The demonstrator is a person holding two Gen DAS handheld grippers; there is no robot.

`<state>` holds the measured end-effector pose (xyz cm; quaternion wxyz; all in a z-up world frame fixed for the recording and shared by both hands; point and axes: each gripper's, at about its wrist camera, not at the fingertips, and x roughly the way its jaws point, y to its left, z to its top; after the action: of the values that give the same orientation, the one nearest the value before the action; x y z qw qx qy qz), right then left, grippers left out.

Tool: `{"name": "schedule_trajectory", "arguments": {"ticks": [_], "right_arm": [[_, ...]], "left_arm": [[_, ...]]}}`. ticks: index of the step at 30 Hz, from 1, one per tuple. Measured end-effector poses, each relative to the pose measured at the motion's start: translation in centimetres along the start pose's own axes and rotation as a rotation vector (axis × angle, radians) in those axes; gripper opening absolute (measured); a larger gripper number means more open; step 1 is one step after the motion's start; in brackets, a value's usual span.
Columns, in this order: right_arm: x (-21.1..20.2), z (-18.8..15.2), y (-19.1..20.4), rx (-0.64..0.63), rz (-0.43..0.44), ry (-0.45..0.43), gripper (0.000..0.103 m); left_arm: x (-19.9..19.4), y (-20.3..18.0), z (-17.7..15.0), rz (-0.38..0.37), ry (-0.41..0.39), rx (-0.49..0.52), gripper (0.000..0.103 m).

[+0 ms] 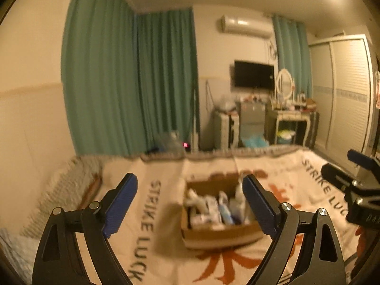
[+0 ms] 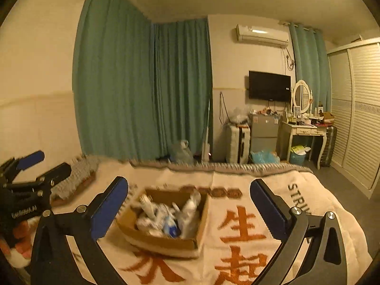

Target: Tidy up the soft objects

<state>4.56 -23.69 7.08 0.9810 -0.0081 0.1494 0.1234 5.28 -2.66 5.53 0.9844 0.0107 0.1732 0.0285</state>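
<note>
A brown cardboard box (image 1: 220,235) sits on the cream printed blanket (image 1: 163,249) of a bed. It holds several white and blue soft packets and tubes (image 1: 213,210). The box also shows in the right wrist view (image 2: 163,239) with its packets (image 2: 168,216). My left gripper (image 1: 190,204) is open and empty, raised above the bed with the box beyond its fingers. My right gripper (image 2: 188,205) is open and empty, also raised short of the box. Each gripper shows in the other's view, the right one (image 1: 351,178) at the right edge, the left one (image 2: 35,173) at the left edge.
The bed's fringed far edge (image 2: 213,166) faces green curtains (image 2: 142,90). Beyond stand a suitcase (image 2: 237,142), a small fridge (image 2: 263,133), a dressing table with mirror (image 2: 304,128) and a white wardrobe (image 2: 356,109). A wall runs along the bed's left side (image 1: 28,118).
</note>
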Motion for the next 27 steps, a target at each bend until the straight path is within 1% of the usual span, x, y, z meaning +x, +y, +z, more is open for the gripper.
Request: {"name": "schedule_trajectory", "arguments": {"ticks": [1,3,5,11,16,27], "right_arm": [[0.9,-0.9,0.0,-0.001,0.002,0.024,0.103],[2.4,-2.4,-0.2,0.006,-0.001,0.067,0.103],[3.4,-3.6,-0.3,0.010,-0.002,0.098,0.103],[5.1,-5.6,-0.4,0.048,0.004,0.168,0.103],[5.7,-6.1,-0.5,0.067,0.008,0.190,0.103],[5.6,-5.6,0.4,0.042,0.011,0.187,0.103]], "left_arm": [[0.0,-0.1,-0.9,-0.004,0.022,-0.011,0.091],[1.2,0.2,-1.9,-0.014,0.070,-0.051,0.091],[1.4,0.2,-2.7,-0.005,0.080,-0.059,0.091],[2.1,-0.1,-4.0,0.013,0.091,-0.023,0.091],[2.2,-0.1,-4.4,0.015,0.101,-0.008,0.091],[2.4,0.2,-4.9,0.002,0.136,-0.017,0.091]]}}
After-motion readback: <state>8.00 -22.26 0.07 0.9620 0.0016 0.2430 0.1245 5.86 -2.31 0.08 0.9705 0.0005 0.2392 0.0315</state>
